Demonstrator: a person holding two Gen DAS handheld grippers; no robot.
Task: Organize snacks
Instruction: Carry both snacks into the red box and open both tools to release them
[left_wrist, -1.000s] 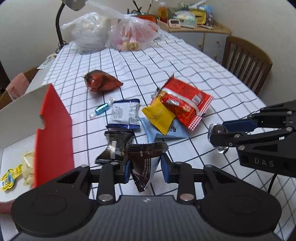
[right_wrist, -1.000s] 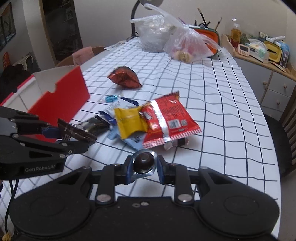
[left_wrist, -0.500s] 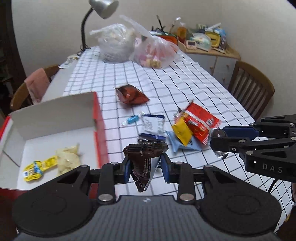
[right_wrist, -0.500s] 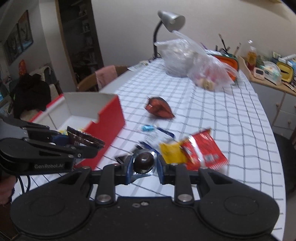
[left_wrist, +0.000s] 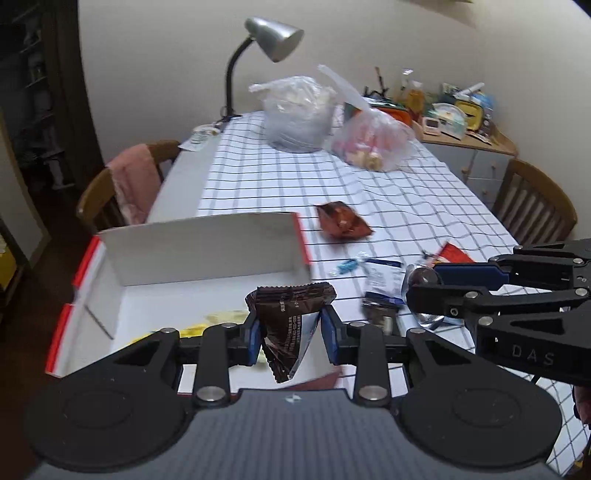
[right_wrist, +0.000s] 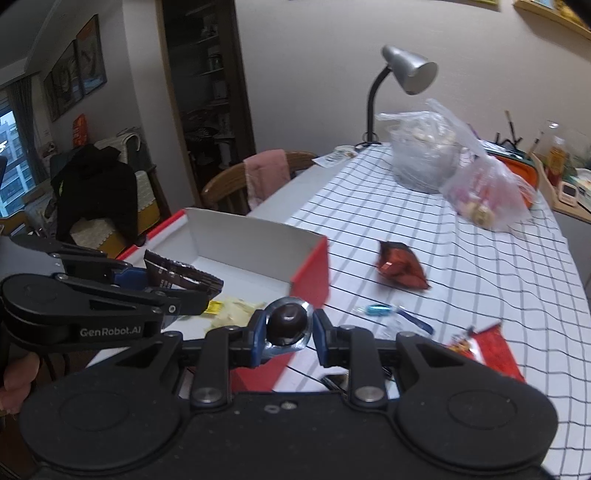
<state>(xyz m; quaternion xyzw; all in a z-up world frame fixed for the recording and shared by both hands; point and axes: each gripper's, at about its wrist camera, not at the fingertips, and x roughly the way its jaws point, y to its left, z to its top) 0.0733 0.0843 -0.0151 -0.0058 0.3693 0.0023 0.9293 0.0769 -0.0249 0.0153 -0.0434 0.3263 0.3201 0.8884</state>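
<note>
1. My left gripper (left_wrist: 291, 334) is clamped on a dark brown snack packet (left_wrist: 291, 328). The packet stands upright between the blue pads, its crimped top edge above them and its lower corner hanging free below.

2. My right gripper (right_wrist: 289, 338) is clenched on a small round chocolate (right_wrist: 287, 323) sitting in a crinkly clear-and-silver wrapper. The pads press on the wrapper's sides, and the dark ball shows between them.

3. The red-and-white box (left_wrist: 207, 236) lies just ahead of and below my left gripper, open at the top, with a pale yellow snack (left_wrist: 225, 317) already on its floor. From my right gripper it is ahead and to the left.

4. I judge the brown packet to be light and soft. Its film creases under the pads and is probably slick, so a hold across the middle of the body, as now, suits it better than a pinch on a thin crimped edge.

5. The chocolate looks small, hard and round, so it could roll or squirt out of a loose pinch. I would grip across its widest part and not squeeze hard, since the shell may crack.

6. Beyond my right gripper, loose on the checked tablecloth (right_wrist: 461, 258), lie a red foil packet (right_wrist: 400, 271), a blue-wrapped candy (right_wrist: 376, 309) and a large red bag (right_wrist: 491, 349). All look light and crinkly.
</note>
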